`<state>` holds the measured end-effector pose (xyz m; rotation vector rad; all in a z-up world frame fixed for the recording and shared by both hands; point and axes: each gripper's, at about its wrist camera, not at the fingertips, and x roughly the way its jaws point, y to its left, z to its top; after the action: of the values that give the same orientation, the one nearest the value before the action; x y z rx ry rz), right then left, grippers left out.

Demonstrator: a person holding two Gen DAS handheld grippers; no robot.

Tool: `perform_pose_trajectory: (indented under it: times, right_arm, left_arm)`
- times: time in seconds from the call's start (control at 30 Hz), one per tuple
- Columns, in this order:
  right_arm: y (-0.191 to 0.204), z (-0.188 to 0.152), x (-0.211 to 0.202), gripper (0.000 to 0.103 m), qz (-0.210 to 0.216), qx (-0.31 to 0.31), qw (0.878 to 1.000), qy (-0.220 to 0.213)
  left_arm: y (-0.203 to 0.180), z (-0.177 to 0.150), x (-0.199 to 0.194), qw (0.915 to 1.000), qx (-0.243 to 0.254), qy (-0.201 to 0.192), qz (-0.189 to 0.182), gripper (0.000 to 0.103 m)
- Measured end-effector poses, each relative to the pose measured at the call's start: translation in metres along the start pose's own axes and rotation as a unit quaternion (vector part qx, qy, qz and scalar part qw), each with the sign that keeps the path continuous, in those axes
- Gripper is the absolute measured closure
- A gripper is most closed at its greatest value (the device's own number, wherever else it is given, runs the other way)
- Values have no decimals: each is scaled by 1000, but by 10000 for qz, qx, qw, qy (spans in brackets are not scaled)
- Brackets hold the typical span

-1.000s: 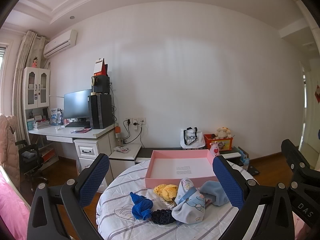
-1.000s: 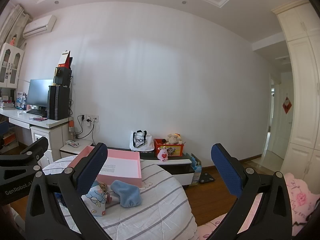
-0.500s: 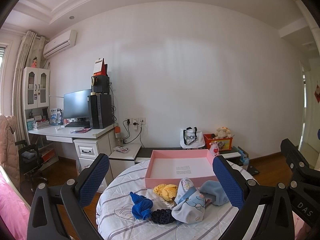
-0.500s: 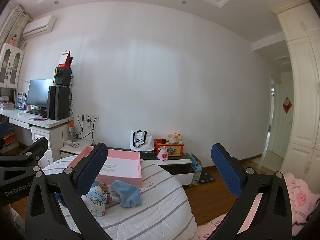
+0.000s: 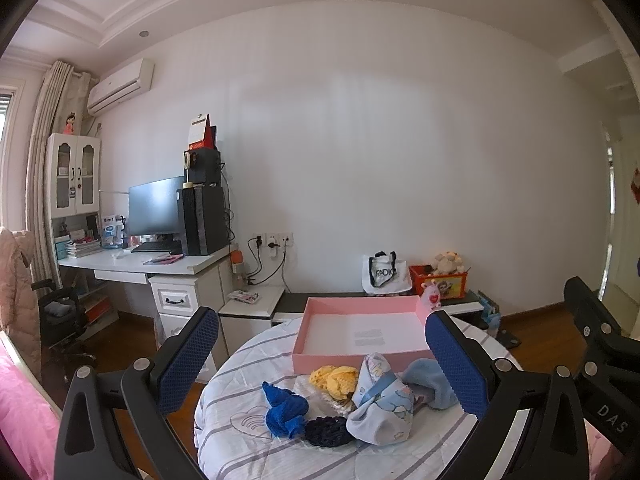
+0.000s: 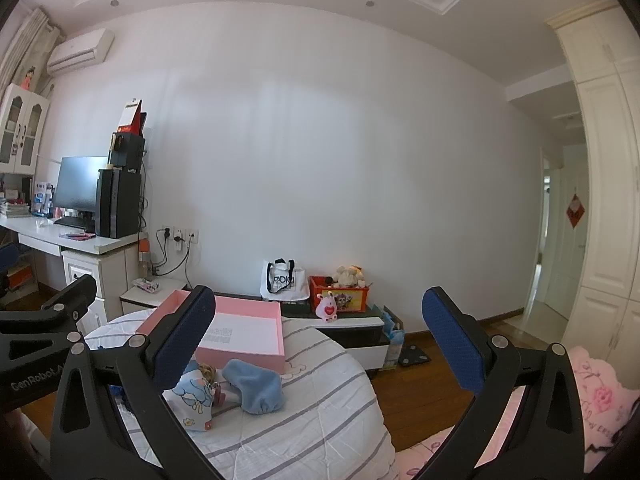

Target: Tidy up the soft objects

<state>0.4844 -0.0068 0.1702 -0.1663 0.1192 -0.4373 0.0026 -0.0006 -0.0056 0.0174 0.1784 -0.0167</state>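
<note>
A heap of soft things lies on the round striped table [image 5: 256, 432]: a blue knitted piece [image 5: 285, 410], a dark navy scrunchie [image 5: 326, 431], a yellow knitted piece [image 5: 335, 378], a cartoon-print cloth bundle [image 5: 380, 410] and a light blue plush piece [image 5: 430, 380]. Behind them sits an empty pink box [image 5: 362, 334]. My left gripper [image 5: 322, 360] hovers open in front of the heap, holding nothing. My right gripper [image 6: 320, 344] is open too, to the right of the heap. The bundle [image 6: 196, 400], the plush piece [image 6: 254, 386] and the box [image 6: 244, 334] show in the right wrist view.
A white desk [image 5: 132, 264] with a monitor and computer tower stands at the left, a chair [image 5: 60, 316] beside it. A low black-and-white cabinet [image 6: 352, 324] with a tote bag and an orange toy crate runs along the wall. Pink bedding [image 6: 600, 396] lies at the right.
</note>
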Motion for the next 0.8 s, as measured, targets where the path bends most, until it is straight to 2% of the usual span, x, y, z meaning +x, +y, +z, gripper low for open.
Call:
perform_pose_trajectory:
  times: [0.4, 0.8]
  right_arm:
    - [7, -12, 22, 0, 83, -80, 9988, 476]
    - [30, -45, 63, 0, 260, -320, 9905, 1315]
  left_arm:
    - [1, -6, 25, 9990, 78, 428, 97, 1]
    - [5, -20, 74, 9910, 130, 1314, 222, 1]
